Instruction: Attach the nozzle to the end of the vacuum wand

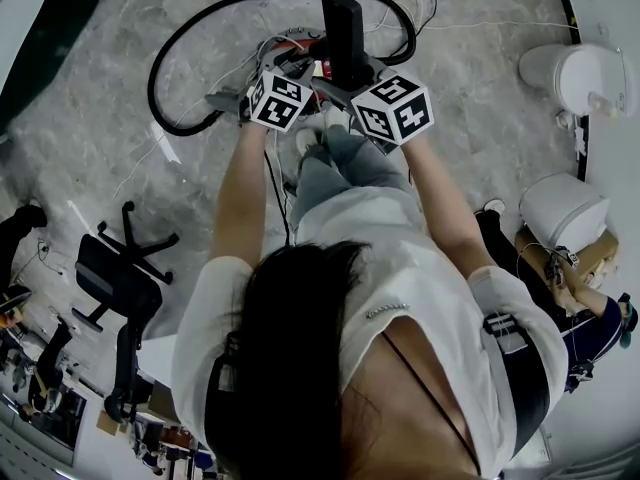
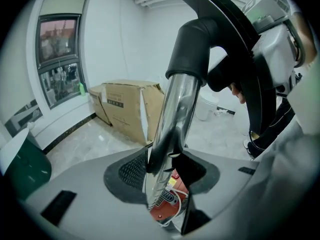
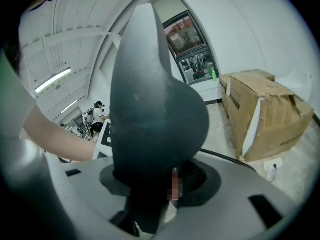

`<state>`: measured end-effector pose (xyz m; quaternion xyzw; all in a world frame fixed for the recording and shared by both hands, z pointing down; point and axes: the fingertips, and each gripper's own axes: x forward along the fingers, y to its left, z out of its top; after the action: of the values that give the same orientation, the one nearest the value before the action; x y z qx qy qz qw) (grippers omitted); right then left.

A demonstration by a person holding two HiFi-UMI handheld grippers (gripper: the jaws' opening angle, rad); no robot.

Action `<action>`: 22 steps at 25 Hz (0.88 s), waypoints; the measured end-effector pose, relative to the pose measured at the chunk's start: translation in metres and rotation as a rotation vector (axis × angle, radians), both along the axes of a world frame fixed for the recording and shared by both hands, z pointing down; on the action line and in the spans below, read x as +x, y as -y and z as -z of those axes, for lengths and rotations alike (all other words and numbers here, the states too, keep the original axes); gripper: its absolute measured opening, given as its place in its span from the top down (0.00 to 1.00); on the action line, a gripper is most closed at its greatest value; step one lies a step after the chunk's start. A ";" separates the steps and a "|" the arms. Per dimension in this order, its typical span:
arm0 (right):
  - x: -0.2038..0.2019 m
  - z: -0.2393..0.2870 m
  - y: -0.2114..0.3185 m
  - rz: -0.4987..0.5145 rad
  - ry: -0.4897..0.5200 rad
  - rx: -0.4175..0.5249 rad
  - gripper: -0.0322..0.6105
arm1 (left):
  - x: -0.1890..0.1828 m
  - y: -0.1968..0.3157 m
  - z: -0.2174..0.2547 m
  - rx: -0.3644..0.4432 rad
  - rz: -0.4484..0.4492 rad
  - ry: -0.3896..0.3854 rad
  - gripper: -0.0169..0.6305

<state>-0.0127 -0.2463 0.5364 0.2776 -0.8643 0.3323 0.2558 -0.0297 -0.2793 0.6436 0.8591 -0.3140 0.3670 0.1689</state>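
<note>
Look, the left tool (image 2: 165,184) clamps the shiny chrome vacuum wand (image 2: 179,109) while the right tool (image 3: 157,196) stands slack around the black tapered plastic nozzle (image 3: 155,114), pads just clear.

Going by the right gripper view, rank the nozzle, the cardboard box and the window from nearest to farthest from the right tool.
1. Nozzle, between the right tool's jaws.
2. Cardboard box, on the floor at right.
3. Window, in the far wall beyond the box.
</note>
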 end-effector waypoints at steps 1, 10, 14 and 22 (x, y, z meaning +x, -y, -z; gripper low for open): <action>0.000 0.000 0.000 -0.005 0.010 -0.003 0.62 | -0.001 0.000 0.000 0.001 0.001 0.000 0.71; 0.008 0.009 0.004 -0.024 0.057 0.064 0.43 | 0.002 0.002 -0.003 -0.013 -0.005 -0.002 0.71; 0.010 0.015 0.000 -0.048 0.082 0.088 0.40 | 0.001 -0.001 -0.001 -0.012 0.032 -0.017 0.71; 0.019 0.025 0.002 -0.130 0.147 0.092 0.39 | -0.002 -0.002 0.001 -0.038 0.102 -0.047 0.69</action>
<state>0.0060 -0.2488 0.5118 0.3195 -0.8752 0.3277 0.1569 -0.0318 -0.2775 0.6429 0.8469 -0.3466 0.3437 0.2110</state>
